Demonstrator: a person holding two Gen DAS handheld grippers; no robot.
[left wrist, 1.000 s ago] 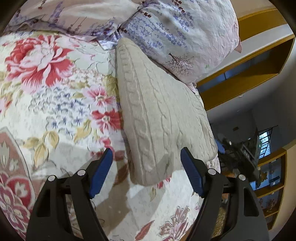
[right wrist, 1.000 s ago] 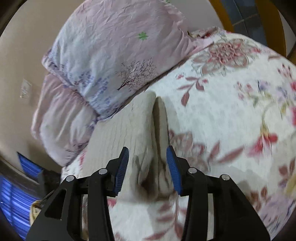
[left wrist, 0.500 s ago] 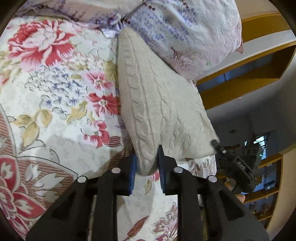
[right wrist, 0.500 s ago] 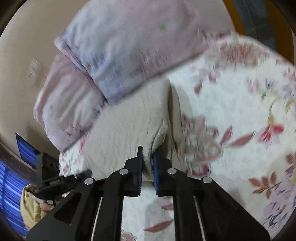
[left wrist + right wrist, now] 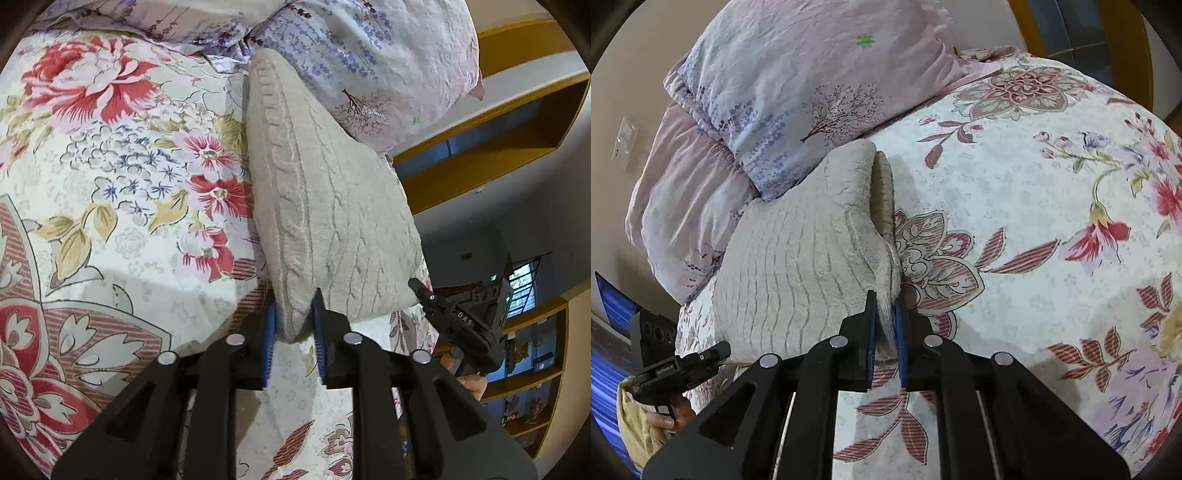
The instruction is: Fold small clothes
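Note:
A beige cable-knit sweater (image 5: 325,206) lies folded on a floral bedsheet (image 5: 110,192), its far end against a pillow. My left gripper (image 5: 293,317) is shut on the near left corner of the sweater. In the right wrist view the sweater (image 5: 798,258) lies left of centre, and my right gripper (image 5: 886,317) is shut on its near right corner. The right gripper also shows at the right edge of the left wrist view (image 5: 458,325), and the left gripper shows low left in the right wrist view (image 5: 683,365).
Lilac printed pillows (image 5: 369,48) are stacked behind the sweater, also in the right wrist view (image 5: 798,81). The floral bedsheet (image 5: 1052,221) spreads to the right. Yellow wooden shelving (image 5: 491,140) and a room lie beyond the bed's edge.
Both grippers closed from open onto the sweater's near corners and moved in closer. The near edge of the sweater is now pinched and slightly raised.

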